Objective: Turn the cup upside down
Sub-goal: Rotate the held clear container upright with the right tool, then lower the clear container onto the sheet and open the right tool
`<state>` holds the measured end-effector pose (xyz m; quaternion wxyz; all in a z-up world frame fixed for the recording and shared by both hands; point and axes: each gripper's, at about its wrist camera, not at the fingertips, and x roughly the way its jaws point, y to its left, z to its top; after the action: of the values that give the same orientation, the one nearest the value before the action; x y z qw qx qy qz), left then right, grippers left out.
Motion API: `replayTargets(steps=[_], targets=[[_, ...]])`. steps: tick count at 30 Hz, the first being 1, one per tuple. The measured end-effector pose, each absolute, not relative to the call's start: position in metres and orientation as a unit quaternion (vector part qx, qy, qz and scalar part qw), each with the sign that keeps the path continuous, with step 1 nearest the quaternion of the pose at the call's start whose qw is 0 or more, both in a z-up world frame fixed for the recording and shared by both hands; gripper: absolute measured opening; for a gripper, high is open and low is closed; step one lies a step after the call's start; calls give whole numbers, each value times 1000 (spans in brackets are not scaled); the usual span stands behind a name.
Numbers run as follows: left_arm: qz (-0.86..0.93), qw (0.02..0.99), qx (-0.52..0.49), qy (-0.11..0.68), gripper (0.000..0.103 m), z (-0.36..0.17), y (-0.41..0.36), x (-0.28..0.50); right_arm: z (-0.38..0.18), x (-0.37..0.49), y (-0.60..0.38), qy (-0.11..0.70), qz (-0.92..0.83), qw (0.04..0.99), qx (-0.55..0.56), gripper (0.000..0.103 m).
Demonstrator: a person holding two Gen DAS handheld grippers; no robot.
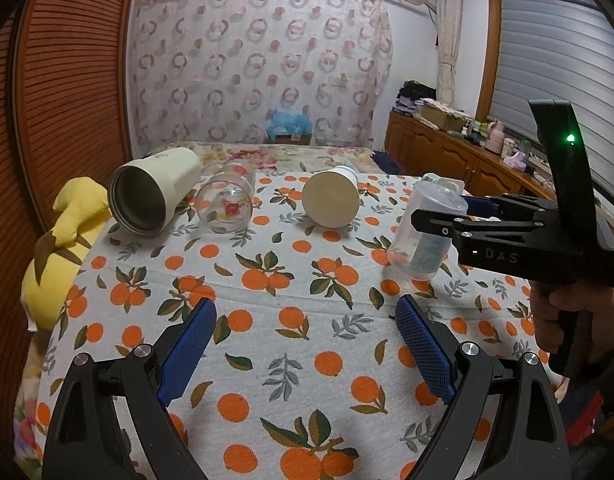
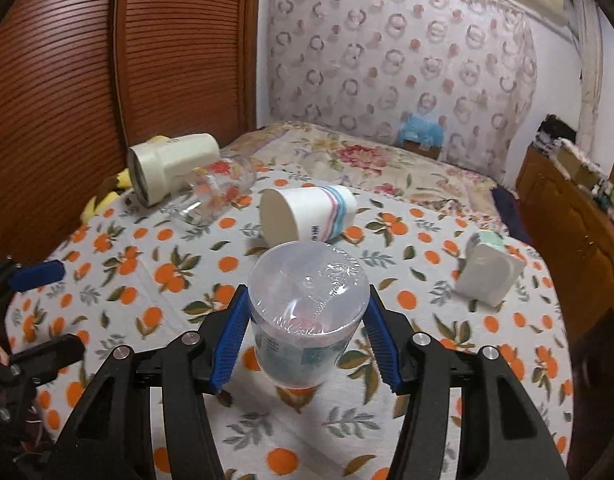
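A: What are the jaws of the right gripper (image 2: 305, 334) doing?

B: They are clamping the clear plastic cup (image 2: 307, 316), one blue pad (image 2: 231, 336) pressing on each side of it. The cup is sitting tilted, its closed bottom facing the right wrist camera and its mouth pointing down toward the orange-print tablecloth (image 2: 187, 280). From the left wrist view the same cup (image 1: 425, 232) is leaning over the cloth with its lower edge at or just above it; I cannot tell which.

A: And the left gripper (image 1: 307, 354)?

B: Its jaws are standing wide apart, gripping nothing, and hanging over a bare stretch of the cloth near the front edge of the table.

A: What is lying farther out?

B: Just behind the held cup, a white paper cup (image 2: 307, 216) with pink and blue stripes is lying on its side. Farther left, a printed drinking glass (image 2: 219, 192) is lying on its side, touching a cream steel tumbler (image 2: 171, 166), also lying down. To the right, a white box-shaped container (image 2: 489, 272) is resting on the cloth, well apart from the cups. A yellow plush toy (image 1: 63, 240) is sitting at the table's left edge.
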<state>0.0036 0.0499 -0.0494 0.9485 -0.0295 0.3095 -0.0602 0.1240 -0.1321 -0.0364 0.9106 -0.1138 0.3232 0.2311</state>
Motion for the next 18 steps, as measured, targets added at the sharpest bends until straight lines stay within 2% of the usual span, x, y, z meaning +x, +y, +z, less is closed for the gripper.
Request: replayTargets(steps=[18], targets=[[-41,947,-39,315,87,-56,57,12,-42,125,-106,333,234,902,-146,59]])
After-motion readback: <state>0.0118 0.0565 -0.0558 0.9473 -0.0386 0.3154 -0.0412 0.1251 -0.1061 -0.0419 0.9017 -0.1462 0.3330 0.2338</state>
